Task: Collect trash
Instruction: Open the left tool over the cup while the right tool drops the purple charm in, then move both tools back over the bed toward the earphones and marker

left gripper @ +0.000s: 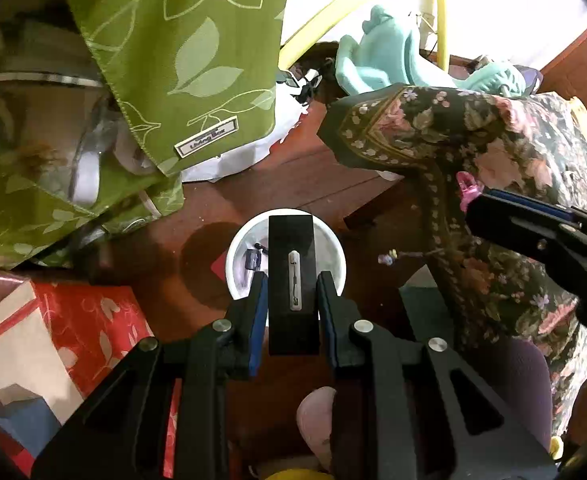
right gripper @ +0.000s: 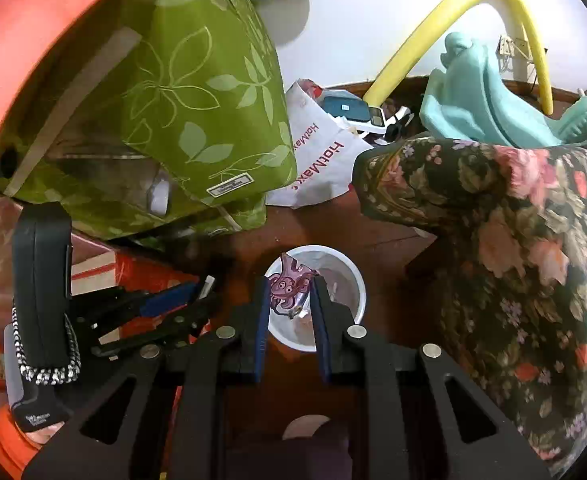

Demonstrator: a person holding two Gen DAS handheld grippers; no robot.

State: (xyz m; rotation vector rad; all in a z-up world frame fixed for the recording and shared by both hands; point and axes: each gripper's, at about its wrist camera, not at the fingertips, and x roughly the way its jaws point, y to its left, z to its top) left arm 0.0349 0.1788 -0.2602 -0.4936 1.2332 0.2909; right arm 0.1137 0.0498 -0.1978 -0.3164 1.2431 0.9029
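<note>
Grippers, two of them, are hanging over one white cup [left gripper: 240, 248] standing on the dark wood floor [left gripper: 313, 184]. Left gripper [left gripper: 292, 280] is clamping one black block [left gripper: 292, 280] between its fingers, which are sitting narrowly apart against the block's sides; the block is covering the middle of the cup. Right gripper [right gripper: 292, 286] is pinching one clear wrapper [right gripper: 287, 286] printed with a purple figure, fingers nearly closed on it, directly above the same cup [right gripper: 355, 280].

One small dark scrap [left gripper: 252, 259] is lying inside the cup; what it is cannot be made out. One green leaf-print bag [right gripper: 197, 104], one white HotMax bag [right gripper: 321, 168], one floral cloth [right gripper: 513, 240], one teal toy [right gripper: 477, 92] and one yellow hoop [right gripper: 445, 12] are crowding around. The hoop and toy are being cut off by the cloth and frame edge.
</note>
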